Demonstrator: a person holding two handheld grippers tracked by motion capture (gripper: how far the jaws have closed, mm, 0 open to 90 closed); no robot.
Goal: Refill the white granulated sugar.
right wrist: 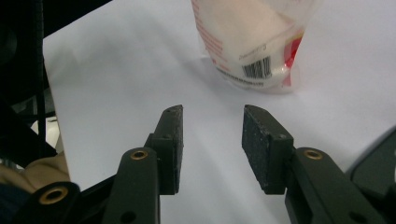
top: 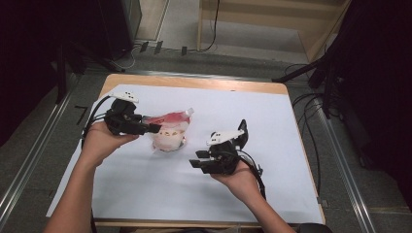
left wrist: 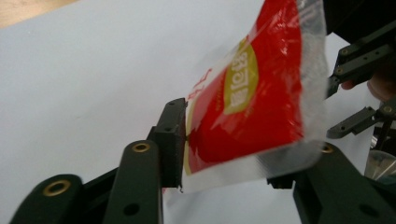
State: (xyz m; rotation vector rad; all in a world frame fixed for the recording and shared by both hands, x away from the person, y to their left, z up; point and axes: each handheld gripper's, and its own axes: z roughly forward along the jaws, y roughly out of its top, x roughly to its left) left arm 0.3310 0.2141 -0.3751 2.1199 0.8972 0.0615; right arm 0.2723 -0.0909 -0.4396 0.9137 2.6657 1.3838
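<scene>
Pouch (top: pixel 169 130) handling is the work in hand: a red and clear plastic bag with white contents sits left of centre on the white sheet (top: pixel 272 121) covering the worktop (top: pixel 194 81). On the left, the left hand-held gripper (top: pixel 154 128) has its jaws either side of the pouch's top edge; in the left gripper view the left pad (left wrist: pixel 173 140) touches the film (left wrist: pixel 252 102), while the right pad is hidden behind the bag, so a firm clamp cannot be confirmed. The pouch hangs tilted, its base resting on the sheet. A good grip probably means pinching the flat sealed edge squarely, not the bulging part, so the film does not slip. To the right and nearer, the right hand-held gripper (top: pixel 197 163) stands with jaws apart and empty, aimed at the barcode end (right wrist: pixel 257 67), well placed to take that lower corner.
</scene>
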